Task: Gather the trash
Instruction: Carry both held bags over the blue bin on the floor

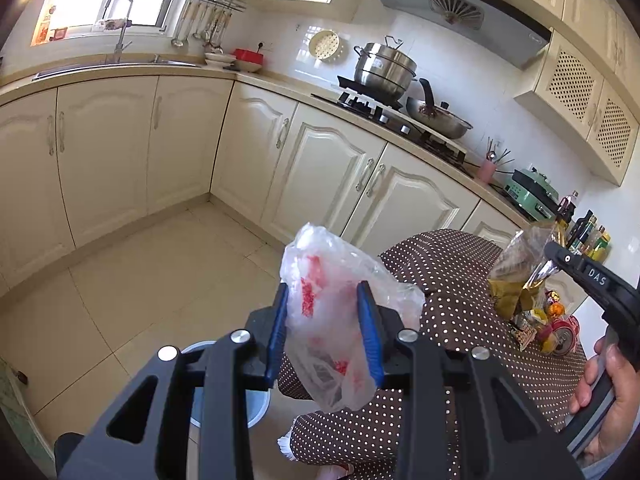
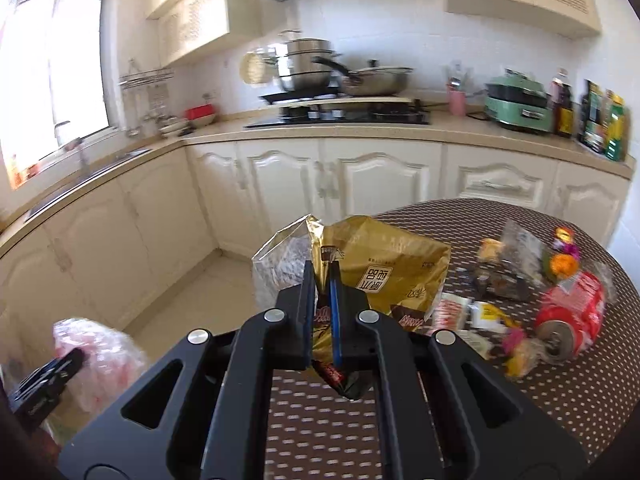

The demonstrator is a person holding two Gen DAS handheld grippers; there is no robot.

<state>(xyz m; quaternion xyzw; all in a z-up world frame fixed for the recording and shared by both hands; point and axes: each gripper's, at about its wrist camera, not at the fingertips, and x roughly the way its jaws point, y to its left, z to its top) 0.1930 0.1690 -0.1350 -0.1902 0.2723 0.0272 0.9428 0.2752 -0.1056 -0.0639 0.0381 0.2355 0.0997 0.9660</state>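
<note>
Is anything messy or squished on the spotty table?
Yes. A red can lies on its side, crushed, among loose wrappers near the table's right edge. They look odd there: it's litter, not table things.

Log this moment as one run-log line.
left gripper: shut on plastic bag | right gripper: shut on gold wrapper | crushed red can: on table

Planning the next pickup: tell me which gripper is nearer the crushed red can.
Right. The right gripper, shut on a gold wrapper, is over the table beside the red can; the left gripper holds a plastic bag off the table's far edge.
</note>
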